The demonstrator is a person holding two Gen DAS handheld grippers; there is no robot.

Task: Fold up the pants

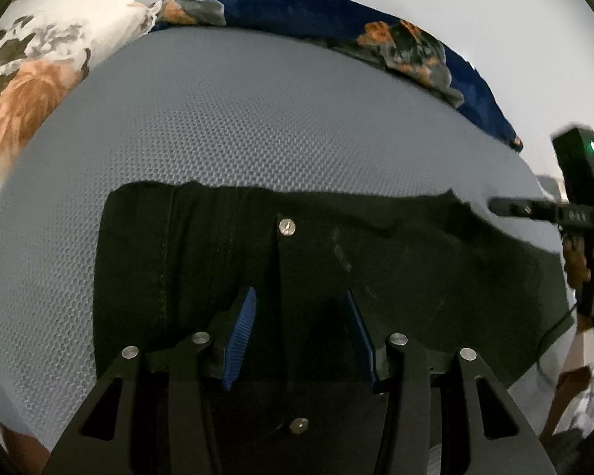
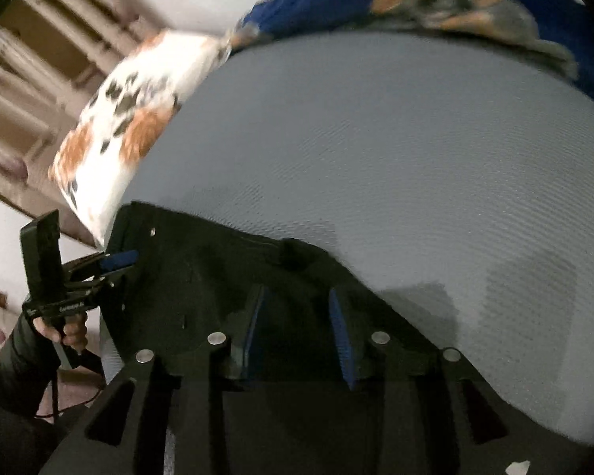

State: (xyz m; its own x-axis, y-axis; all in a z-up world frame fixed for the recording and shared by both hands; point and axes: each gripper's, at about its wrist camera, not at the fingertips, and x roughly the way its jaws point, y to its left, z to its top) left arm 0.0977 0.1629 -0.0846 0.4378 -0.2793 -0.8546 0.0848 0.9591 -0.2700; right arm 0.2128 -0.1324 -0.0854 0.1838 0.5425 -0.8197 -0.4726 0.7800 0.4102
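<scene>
Black pants (image 1: 336,261) lie flat on the grey mattress (image 1: 217,118), waistband toward the far side, with a metal button (image 1: 286,226) at the middle. My left gripper (image 1: 299,297) is open just above the pants below the button, blue pads (image 1: 239,332) apart. The right gripper shows at the right edge of the left wrist view (image 1: 495,206), over the pants' right end. In the right wrist view the right gripper (image 2: 297,297) is open over the black pants (image 2: 202,277). The left gripper (image 2: 118,261) appears there at the pants' left end.
A white floral pillow (image 1: 31,63) lies at the far left of the mattress, and it also shows in the right wrist view (image 2: 118,126). A dark blue floral blanket (image 1: 336,19) runs along the far edge. Wooden slats (image 2: 31,59) stand left of the bed.
</scene>
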